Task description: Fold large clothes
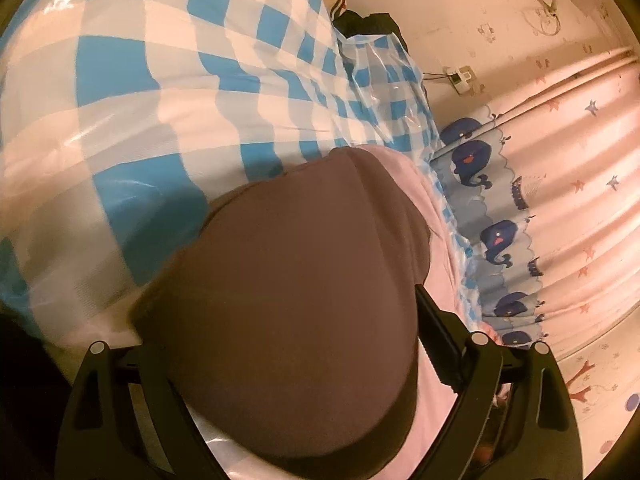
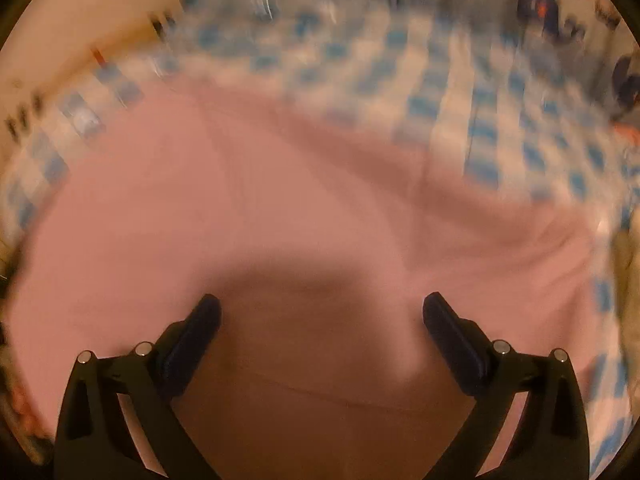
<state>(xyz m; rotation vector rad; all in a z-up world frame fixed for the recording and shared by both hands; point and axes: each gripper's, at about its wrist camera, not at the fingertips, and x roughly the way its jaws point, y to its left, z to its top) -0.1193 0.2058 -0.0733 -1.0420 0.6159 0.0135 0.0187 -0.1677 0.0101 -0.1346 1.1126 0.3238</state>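
Blue-and-white checked plastic sheeting (image 1: 168, 92) covers the work surface, with a cream wall (image 1: 460, 8) behind it at 12 to 1 o'clock and a pale curtain (image 1: 568, 168) printed with whales and starfish hanging at 3 o'clock in the left wrist view. A small white wall fitting (image 1: 462, 77) with a cable sits on the wall just beside the sheeting's far corner.

A pink garment (image 2: 280, 184) lies spread flat on the sheeting, filling the centre and lower half of the right wrist view, its edge running from 9 o'clock up and across to 3 o'clock; the picture is blurred, so finer folds cannot be made out.

The left gripper (image 1: 280, 320) has its jaws standing wide apart. A rounded fold of the garment, dark in shadow, bulges between them; its right finger (image 1: 438, 344) shows beside the cloth, while the left one is hidden behind it. Whether the pads press on the fabric cannot be told. A paler strip of the garment shows at 4 to 5 o'clock of the fold.

The right gripper (image 2: 322, 312) hovers above the garment, fingers (image 2: 452, 340) spread wide with nothing clamped, its shadow cast on the cloth between them.
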